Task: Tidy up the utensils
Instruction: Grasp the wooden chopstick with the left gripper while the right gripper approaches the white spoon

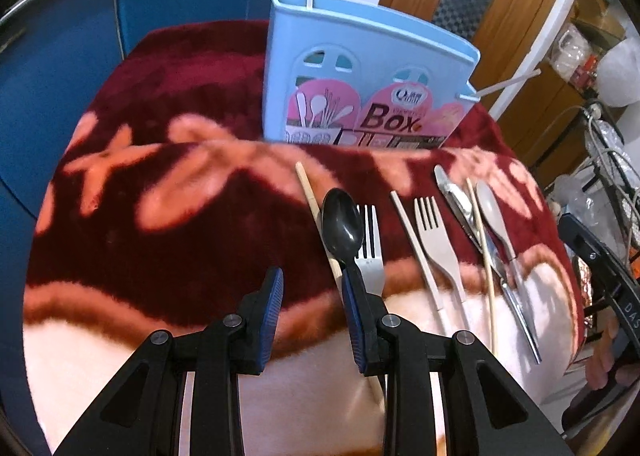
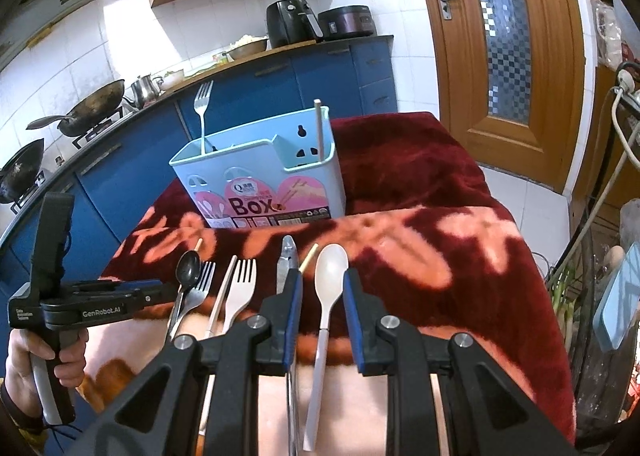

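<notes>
A light blue utensil box [image 1: 360, 76] [image 2: 264, 176] stands upright on the red blanket, holding a metal fork [image 2: 203, 104] and a chopstick [image 2: 318, 128]. Before it lie a black spoon [image 1: 342, 228] [image 2: 188, 268], a metal fork [image 1: 370, 248] [image 2: 200, 288], a beige fork [image 1: 434, 232] [image 2: 240, 288], chopsticks [image 1: 312, 200], metal tongs [image 1: 460, 204] [image 2: 288, 256] and a beige spoon [image 1: 492, 212] [image 2: 330, 276]. My left gripper [image 1: 312, 288] is open, just left of the black spoon's handle. My right gripper [image 2: 322, 288] is open, its fingers on either side of the beige spoon's handle.
The red and pink blanket [image 1: 160, 216] covers the table. Blue cabinets [image 2: 280, 80] and a counter with pans stand behind. A wooden door [image 2: 500, 56] is at the right. Wires and clutter [image 1: 608, 160] crowd the table's right side.
</notes>
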`<state>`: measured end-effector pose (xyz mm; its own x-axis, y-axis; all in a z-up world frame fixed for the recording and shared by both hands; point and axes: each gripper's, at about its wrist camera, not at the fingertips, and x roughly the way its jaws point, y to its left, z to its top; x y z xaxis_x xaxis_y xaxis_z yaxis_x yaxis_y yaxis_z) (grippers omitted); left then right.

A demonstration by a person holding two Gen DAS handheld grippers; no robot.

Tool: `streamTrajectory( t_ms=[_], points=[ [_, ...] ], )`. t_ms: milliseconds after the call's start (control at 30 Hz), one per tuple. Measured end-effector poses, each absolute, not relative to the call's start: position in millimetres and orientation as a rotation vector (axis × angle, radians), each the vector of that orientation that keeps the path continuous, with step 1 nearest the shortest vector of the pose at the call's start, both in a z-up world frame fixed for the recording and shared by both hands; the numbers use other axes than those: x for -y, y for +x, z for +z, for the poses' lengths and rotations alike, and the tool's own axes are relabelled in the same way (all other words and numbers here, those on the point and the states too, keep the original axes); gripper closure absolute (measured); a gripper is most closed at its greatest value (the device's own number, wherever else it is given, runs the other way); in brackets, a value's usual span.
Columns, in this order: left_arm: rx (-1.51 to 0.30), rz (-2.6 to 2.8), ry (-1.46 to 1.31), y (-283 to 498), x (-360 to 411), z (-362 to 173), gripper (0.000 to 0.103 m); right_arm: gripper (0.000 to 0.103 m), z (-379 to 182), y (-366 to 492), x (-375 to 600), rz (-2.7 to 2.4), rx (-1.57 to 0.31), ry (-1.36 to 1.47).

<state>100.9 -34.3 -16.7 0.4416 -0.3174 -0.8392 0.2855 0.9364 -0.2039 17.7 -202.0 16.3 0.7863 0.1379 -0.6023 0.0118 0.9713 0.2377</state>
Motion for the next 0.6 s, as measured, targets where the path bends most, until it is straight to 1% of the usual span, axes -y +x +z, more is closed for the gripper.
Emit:
streamTrajectory(
  t_ms=[367, 600],
  points=[
    [-1.075, -0.373, -0.037, 113, 41, -21, 0.072, 0.079, 8, 18, 208, 0.073, -0.677, 0.255],
    [-1.139, -0.395, -0.053, 129, 38, -21, 0.073, 0.079, 6, 20, 210, 0.078, -0.69, 0.26]
  ],
)
